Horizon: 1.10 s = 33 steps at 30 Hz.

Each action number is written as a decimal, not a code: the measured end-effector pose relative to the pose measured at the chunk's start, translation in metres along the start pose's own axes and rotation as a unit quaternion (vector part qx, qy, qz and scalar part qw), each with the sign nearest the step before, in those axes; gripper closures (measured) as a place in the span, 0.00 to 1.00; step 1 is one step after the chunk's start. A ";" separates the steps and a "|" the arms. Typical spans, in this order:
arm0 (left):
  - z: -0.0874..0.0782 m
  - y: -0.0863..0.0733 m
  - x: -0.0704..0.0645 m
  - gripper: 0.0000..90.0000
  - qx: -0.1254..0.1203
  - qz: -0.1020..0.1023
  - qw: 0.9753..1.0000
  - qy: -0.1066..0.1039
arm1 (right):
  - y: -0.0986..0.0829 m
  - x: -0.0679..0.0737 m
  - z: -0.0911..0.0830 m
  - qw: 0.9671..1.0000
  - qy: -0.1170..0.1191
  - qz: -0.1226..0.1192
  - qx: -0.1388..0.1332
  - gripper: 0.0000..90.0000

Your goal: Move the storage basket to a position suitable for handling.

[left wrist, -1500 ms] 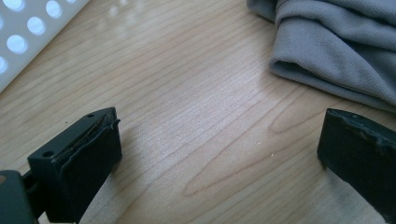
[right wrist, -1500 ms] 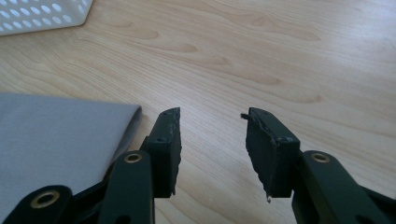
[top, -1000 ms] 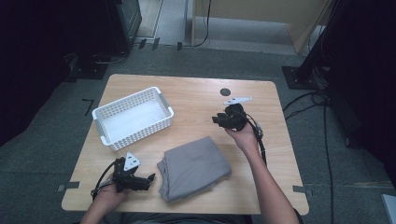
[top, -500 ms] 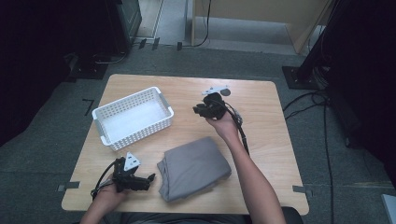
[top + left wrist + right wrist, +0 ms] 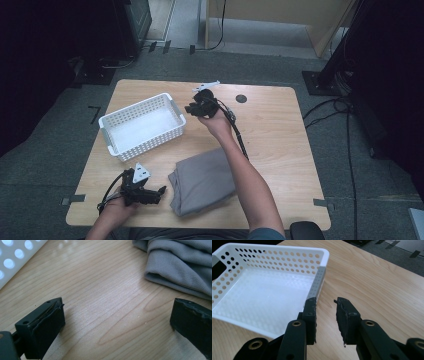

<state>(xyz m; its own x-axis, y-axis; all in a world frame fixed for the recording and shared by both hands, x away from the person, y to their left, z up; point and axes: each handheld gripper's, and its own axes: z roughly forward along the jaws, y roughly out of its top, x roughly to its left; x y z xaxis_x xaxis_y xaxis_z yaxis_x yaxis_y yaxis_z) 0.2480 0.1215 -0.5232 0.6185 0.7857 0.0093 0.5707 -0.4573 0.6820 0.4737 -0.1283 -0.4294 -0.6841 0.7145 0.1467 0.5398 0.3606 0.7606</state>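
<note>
Right tool (image 5: pixel 194 107) hovers at the white basket's (image 5: pixel 125 150) corner, jaws slightly parted, empty. Left tool (image 5: pixel 156 192) rests wide open, empty, beside the grey cloth (image 5: pixel 202 182) on the counter (image 5: pixel 280 145).

Bearing everything: pale wooden table (image 5: pixel 280 150). Sitting near its far edge, right of centre: small dark round disc (image 5: pixel 241 98). Sticking to the floor just off the near left and near right corners: grey tape strips (image 5: pixel 320 202). Trailing along the right edge over grey carpet (image 5: pixel 65 145): black cables (image 5: pixel 346 150). Standing beyond the far right corner: black stand base (image 5: pixel 320 80). Rising beyond the far edge: wooden panel (image 5: pixel 280 20).
</note>
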 end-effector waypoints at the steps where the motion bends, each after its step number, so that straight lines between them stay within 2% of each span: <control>1: 0.000 0.000 0.000 0.00 0.001 0.001 1.000 0.000 | 0.002 0.001 0.004 1.000 0.001 0.000 0.000 0.76; 7: 0.000 0.000 0.000 0.00 0.000 0.001 1.000 0.000 | 0.009 0.007 0.028 1.000 0.004 0.009 0.011 0.69; 10: 0.000 0.000 0.000 0.00 0.000 0.000 1.000 0.000 | 0.009 0.009 0.040 1.000 0.003 0.013 0.027 0.68; 13: 0.000 0.000 0.000 0.00 0.000 0.000 1.000 0.000 | 0.007 0.012 0.052 0.999 -0.002 0.010 0.044 0.72; 14: 0.000 0.000 0.000 0.00 0.000 0.000 1.000 0.000 | 0.007 0.012 0.052 0.999 -0.002 0.010 0.044 0.72; 16: 0.000 0.000 0.000 0.00 0.000 0.000 1.000 0.000 | 0.007 0.014 0.055 0.999 0.002 0.019 0.044 0.80; 21: 0.000 0.000 0.000 0.00 0.000 0.001 1.000 0.000 | 0.010 0.014 0.053 0.998 -0.016 0.037 0.051 0.84; 23: 0.000 0.000 0.000 0.00 0.000 0.001 1.000 0.000 | 0.009 0.011 0.051 0.997 -0.024 0.047 0.053 0.86; 28: 0.000 0.000 0.000 0.00 0.001 0.001 1.000 0.000 | 0.005 0.004 0.042 0.996 -0.048 0.045 0.052 0.89; 33: 0.000 0.000 0.000 0.00 0.001 0.001 1.000 0.000 | -0.001 -0.010 0.030 0.994 -0.065 0.065 0.054 0.89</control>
<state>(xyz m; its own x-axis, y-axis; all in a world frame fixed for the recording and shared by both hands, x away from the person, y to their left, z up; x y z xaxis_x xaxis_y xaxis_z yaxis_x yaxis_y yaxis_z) 0.2480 0.1215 -0.5231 0.6191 0.7852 0.0108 0.5704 -0.4591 0.6811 0.4946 -0.1183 -0.4508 -0.5400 0.8281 0.1503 0.6736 0.3181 0.6672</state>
